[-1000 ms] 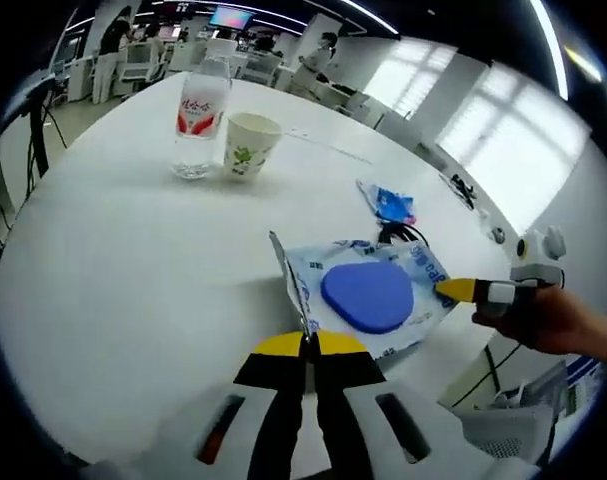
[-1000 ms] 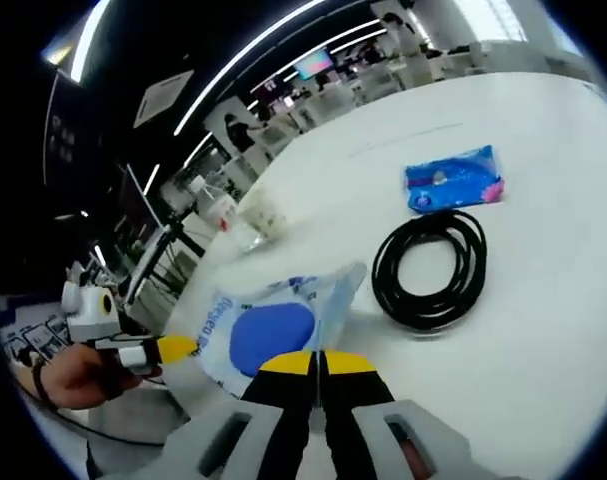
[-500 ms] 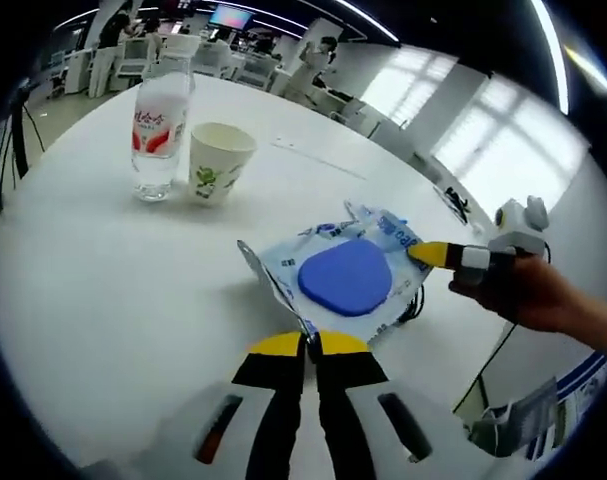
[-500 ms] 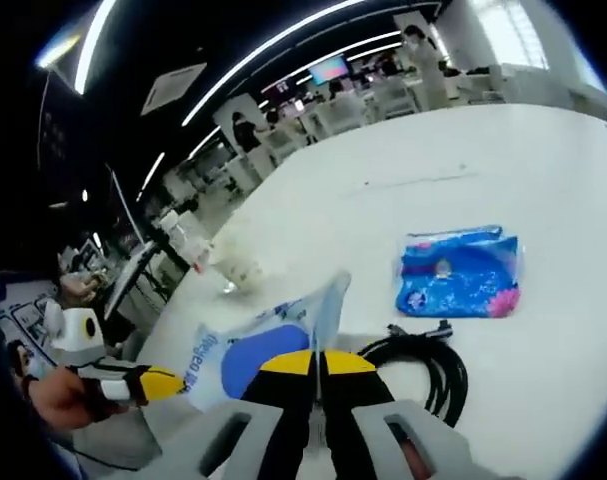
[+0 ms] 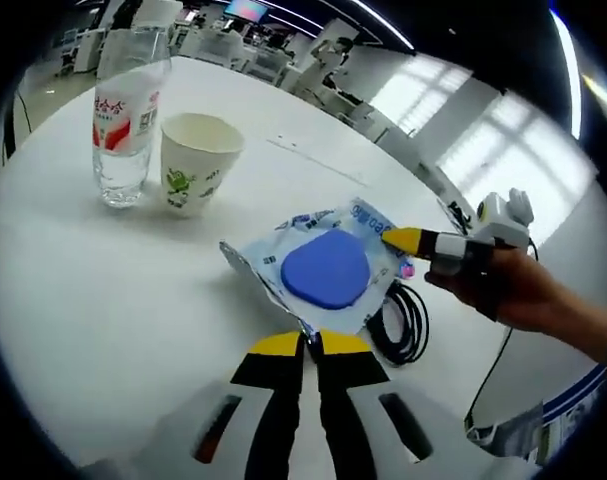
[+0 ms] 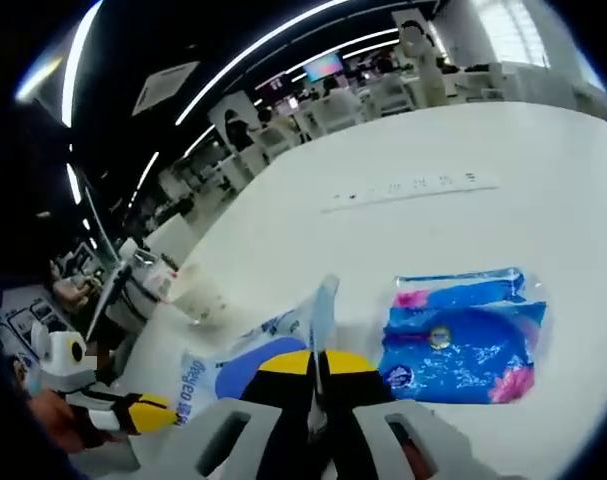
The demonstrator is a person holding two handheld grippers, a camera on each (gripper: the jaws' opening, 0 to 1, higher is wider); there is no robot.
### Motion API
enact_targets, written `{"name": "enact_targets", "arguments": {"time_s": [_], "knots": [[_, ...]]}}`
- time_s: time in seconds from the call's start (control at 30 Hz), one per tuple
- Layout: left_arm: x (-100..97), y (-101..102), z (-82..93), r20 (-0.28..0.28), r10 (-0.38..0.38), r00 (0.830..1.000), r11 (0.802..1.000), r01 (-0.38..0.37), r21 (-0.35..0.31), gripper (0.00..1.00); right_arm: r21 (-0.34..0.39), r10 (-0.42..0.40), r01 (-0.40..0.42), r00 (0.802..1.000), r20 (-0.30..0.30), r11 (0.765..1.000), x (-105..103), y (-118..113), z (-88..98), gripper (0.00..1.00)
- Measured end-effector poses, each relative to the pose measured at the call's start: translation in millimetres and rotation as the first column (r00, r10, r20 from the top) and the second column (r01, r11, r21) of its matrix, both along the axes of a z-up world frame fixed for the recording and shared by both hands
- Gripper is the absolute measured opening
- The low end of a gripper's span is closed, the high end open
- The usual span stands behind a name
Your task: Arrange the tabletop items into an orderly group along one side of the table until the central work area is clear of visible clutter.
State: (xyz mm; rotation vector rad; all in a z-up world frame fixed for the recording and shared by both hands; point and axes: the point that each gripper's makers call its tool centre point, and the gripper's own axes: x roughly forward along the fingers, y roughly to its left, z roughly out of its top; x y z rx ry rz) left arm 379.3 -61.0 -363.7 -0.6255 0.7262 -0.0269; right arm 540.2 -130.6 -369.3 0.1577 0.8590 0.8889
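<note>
A flat wet-wipe pack [image 5: 328,270] with a blue lid is held stretched between both tongs, apparently so that so limp a packet can be carried level toward the grouped items without dragging. The left tongs [image 5: 305,345] are closed on the pack's near edge, the jaws drawn together with only the film between them. The right tongs [image 6: 317,360] are likewise clamped shut on the opposite edge, and in the left gripper view their yellow tips are seen at the pack's right side, held by a hand [image 5: 528,295]. The pack lies over the white desk [image 5: 113,320], near its right edge; whether it is lifted clear of the surface or resting on it cannot be told. A coiled black cable [image 5: 403,325] is partly covered by the pack's right side. At the far left, a water bottle [image 5: 123,125] and a paper cup [image 5: 195,160] stand upright just beside each other, already forming a group. In the right gripper view a blue and pink tissue packet [image 6: 463,335] lies flat just right of the held pack.
</note>
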Motion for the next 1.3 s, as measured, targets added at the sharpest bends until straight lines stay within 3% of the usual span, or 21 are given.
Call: {"name": "enact_targets", "arguments": {"time_s": [0.27,0.33,0.6,0.63,0.73,0.77,1.0,1.27,1.3], "knots": [[16.8,6,3.0,0.003,0.01,1.0,1.0,-0.01,-0.008,0.0,0.003,-0.065,0.065,0.998,0.0,0.998,1,-18,4.2,0.0],[22.6,8,0.9,0.005,0.014,1.0,1.0,-0.013,-0.012,0.0,0.004,-0.079,0.079,0.997,-0.001,0.997,17,-23,-6.8,0.0],[49.1,24,-9.2,0.022,0.052,0.998,0.998,-0.052,-0.026,0.0,0.019,-0.134,0.134,0.991,-0.003,0.991,21,-41,4.0,0.0],[51.0,27,-10.3,0.023,0.062,0.998,0.998,-0.061,-0.029,0.0,0.021,-0.138,0.138,0.99,-0.002,0.99,9,-38,6.9,0.0],[57.4,36,-14.8,0.024,0.098,0.995,0.995,-0.097,-0.037,0.0,0.026,-0.147,0.147,0.989,-0.007,0.989,5,-38,4.3,0.0],[60.4,41,-16.3,0.027,0.118,0.993,0.992,-0.117,-0.042,0.0,0.029,-0.149,0.149,0.989,-0.008,0.988,15,-39,-4.4,0.0],[69.2,66,-28.2,0.02,0.218,0.976,0.973,-0.216,-0.077,0.0,0.028,-0.137,0.137,0.99,-0.02,0.99,11,-27,-11.7,0.0],[72.6,77,-36.1,0.005,0.282,0.959,0.954,-0.28,-0.107,0.0,-0.013,-0.112,0.111,0.993,-0.035,0.994,-3,-16,-14.7,0.0],[73.2,78,-36.7,0.003,0.287,0.958,0.952,-0.285,-0.11,0.0,-0.023,-0.111,0.11,0.993,-0.039,0.994,3,-16,-22.2,0.0]]}}
